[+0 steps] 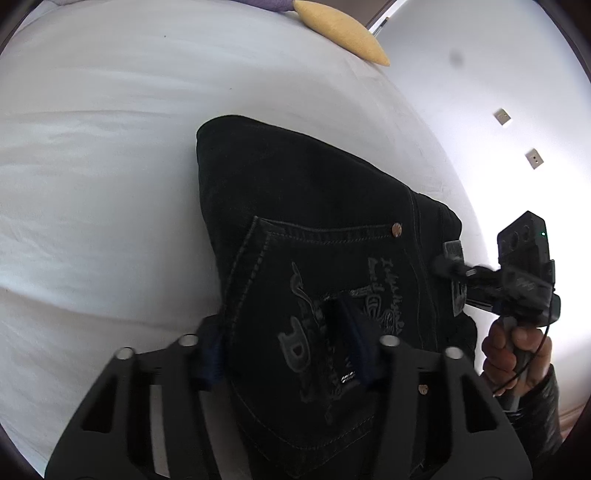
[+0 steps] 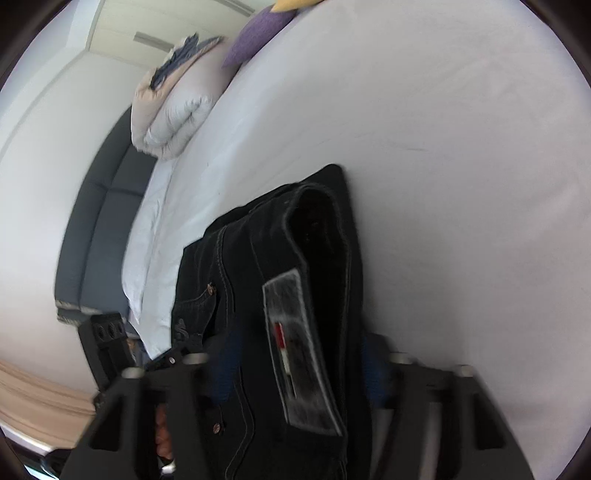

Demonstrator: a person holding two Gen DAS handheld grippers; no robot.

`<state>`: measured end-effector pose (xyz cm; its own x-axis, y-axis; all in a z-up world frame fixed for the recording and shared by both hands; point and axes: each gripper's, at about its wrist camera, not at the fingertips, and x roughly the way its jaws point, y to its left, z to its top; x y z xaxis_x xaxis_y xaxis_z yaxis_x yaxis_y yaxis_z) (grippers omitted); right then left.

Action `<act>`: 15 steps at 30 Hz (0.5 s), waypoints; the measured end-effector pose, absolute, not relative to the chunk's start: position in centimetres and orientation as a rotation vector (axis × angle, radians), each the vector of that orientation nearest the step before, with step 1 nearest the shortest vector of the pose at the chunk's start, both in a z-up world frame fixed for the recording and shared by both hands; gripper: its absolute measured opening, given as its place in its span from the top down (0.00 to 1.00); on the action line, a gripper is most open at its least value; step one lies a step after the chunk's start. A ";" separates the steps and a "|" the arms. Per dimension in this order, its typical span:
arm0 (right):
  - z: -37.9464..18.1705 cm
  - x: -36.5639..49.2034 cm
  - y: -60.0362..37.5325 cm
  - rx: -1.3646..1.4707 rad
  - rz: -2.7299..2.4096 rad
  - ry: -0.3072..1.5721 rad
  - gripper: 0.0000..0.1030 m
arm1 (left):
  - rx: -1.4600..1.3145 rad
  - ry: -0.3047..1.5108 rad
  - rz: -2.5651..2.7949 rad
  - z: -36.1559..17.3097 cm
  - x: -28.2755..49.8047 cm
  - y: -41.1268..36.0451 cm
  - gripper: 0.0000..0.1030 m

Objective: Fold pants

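Bedroom — white bed (image 2: 424, 110), pillows (image 2: 255, 33), folded duvet (image 2: 173, 110).

Both grippers (image 1: 291, 345) (image 2: 299, 373), jaws half-spread.

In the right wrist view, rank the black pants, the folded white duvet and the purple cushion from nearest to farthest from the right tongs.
1. Black pants: between the right tongs.
2. Folded white duvet: upper left, at the bed's edge.
3. Purple cushion: top, beyond the duvet.

The pants (image 1: 314, 206) carried grey embroidered lettering on a back pocket (image 1: 332, 295), too stylised to read. Their waistband patch (image 2: 303, 350) was blurred.
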<state>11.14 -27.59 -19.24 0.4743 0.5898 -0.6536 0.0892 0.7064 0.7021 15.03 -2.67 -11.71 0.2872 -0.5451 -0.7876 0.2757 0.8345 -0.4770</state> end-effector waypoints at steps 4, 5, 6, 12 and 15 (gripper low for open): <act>-17.7 10.3 -26.3 0.652 0.343 1.001 0.79 | -0.214 1.121 -0.554 -10.2 14.7 -3.3 0.76; -17.2 10.2 -26.4 0.639 0.348 0.986 0.80 | -0.198 1.106 -0.554 -9.3 14.7 -3.7 0.77; -16.3 10.0 -26.5 0.630 0.356 0.966 0.81 | -0.189 1.088 -0.562 -8.5 14.8 -4.0 0.78; -10.7 10.9 -28.7 0.606 0.387 0.842 0.82 | -0.080 0.918 -0.609 -2.5 17.6 -6.6 0.79; -9.7 12.9 -31.1 0.626 0.363 0.812 0.82 | -0.051 0.889 -0.640 -1.8 20.6 -8.5 0.79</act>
<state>12.90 -31.13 -9.69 0.6418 0.5253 -0.5587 -0.0653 0.7633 0.6427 20.56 -8.48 -1.82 0.4579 -0.5396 -0.7065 0.4984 0.8139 -0.2987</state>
